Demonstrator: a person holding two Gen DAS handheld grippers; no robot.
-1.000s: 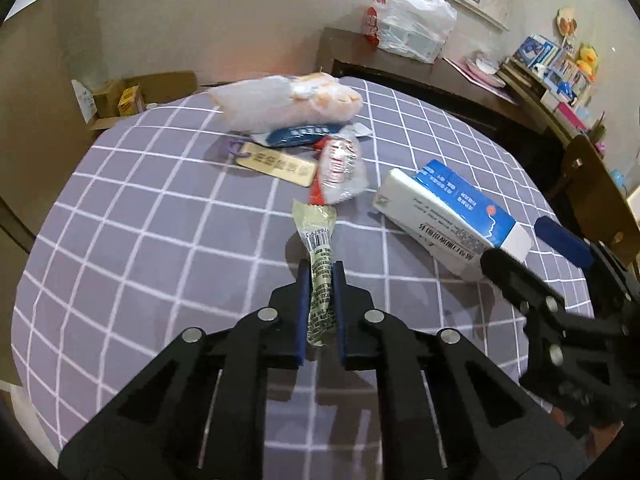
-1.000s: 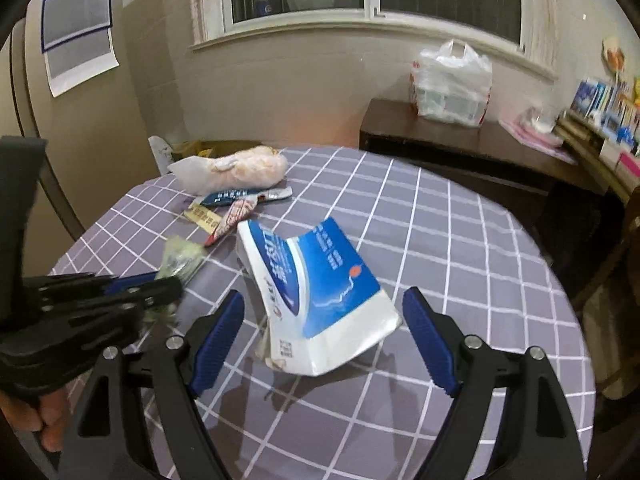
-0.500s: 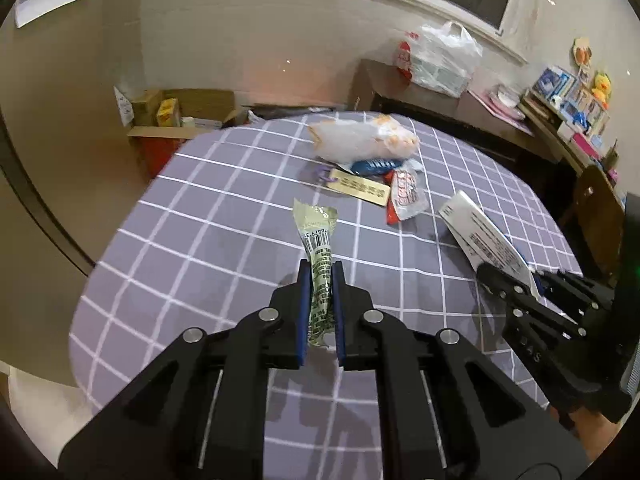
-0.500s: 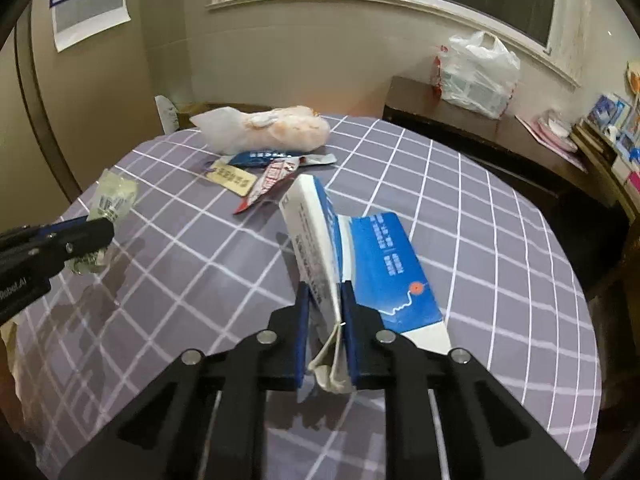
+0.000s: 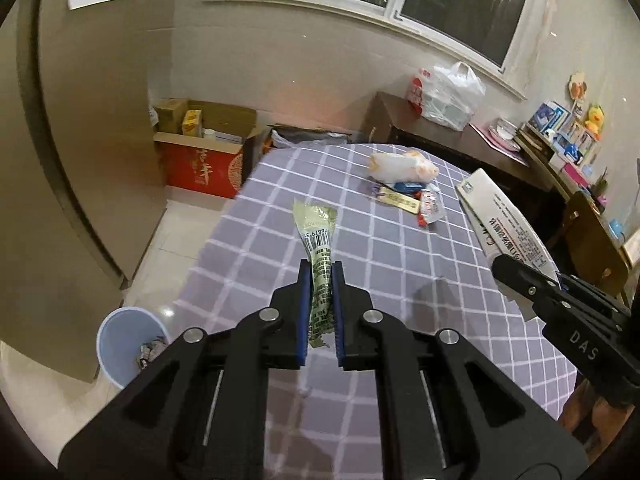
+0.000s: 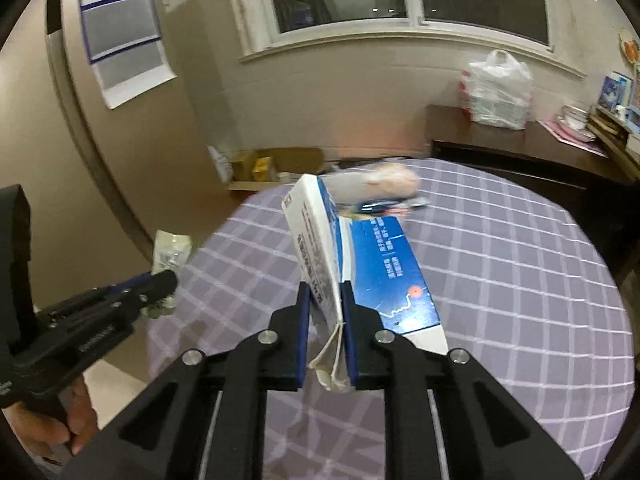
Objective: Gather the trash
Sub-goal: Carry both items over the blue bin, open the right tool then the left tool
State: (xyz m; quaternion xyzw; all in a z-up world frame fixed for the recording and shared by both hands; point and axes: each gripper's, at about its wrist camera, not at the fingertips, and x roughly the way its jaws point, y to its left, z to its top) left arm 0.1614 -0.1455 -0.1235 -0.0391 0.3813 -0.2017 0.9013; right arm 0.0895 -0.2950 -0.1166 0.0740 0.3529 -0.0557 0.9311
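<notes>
I am holding the left gripper [image 5: 320, 276] angled downward, its jaws pinched nearly together on a green wrapper [image 5: 318, 240] that is sticking out past the blue pads [image 5: 305, 304]. In the right wrist view I am seeing that same gripper from the side at lower left, with a hand [image 6: 60, 424] wrapping its handle. I am keeping the right gripper [image 6: 325, 300] tilted down too, its jaws clamping the crushed end of a blue and white carton [image 6: 360, 264]. In the left wrist view the right gripper is reaching in from the right edge, carton in its grip.
</notes>
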